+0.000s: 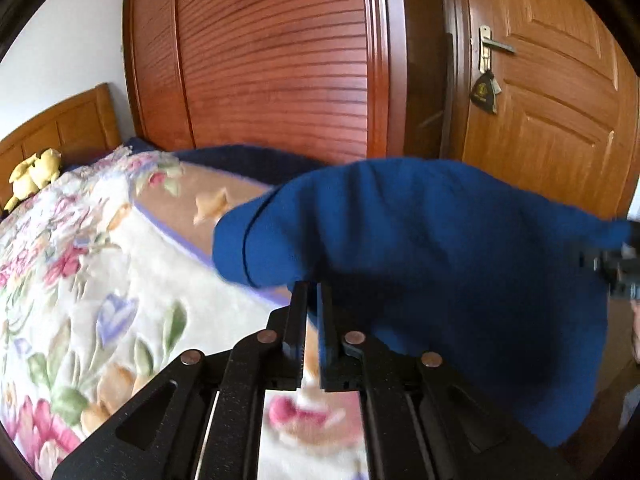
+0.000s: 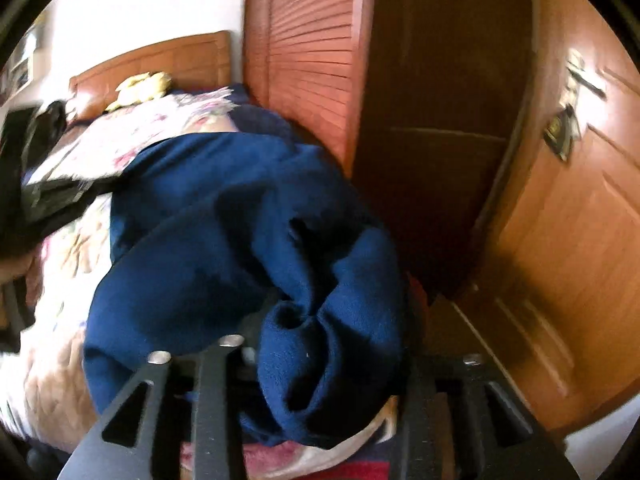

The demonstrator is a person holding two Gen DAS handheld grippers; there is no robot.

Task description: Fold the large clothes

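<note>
Left gripper (image 1: 312, 300): fingers drawn almost together, only a thin slit between them, floral cover showing through the lower part of it. Blue edge lying along the inner face of the right-hand finger; impossible to tell whether actually pinched there.

Right gripper (image 2: 332, 320): linkage arms spread wide, fingertips buried under a bunched wad of blue cloth sitting between the jaws. Pads hidden, so no telling whether pressing on the fabric or merely around it.

Blue garment (image 1: 440, 248): fleecy, raised off the bed, stretched from just beyond the left gripper's tips across to the right gripper at the far right edge of the left wrist view. Sagging in a broad drape between the two, one rounded fold hanging toward the bed on the left. From the right wrist view, heaped in deep folds over the jaws and trailing back onto the bed.

Under it, a floral bedspread (image 1: 80, 280), cream with pink, purple and green flowers. Further back, a wooden headboard (image 1: 60, 124) with a yellow soft toy (image 1: 36, 172) in front of it. Behind the bed, a reddish louvred wardrobe door (image 1: 280, 60). To its right, a panelled room door (image 1: 552, 80) with a metal handle (image 1: 496, 46) and a dark tag (image 1: 484, 94) hanging below it. Everything somewhat blurred
</note>
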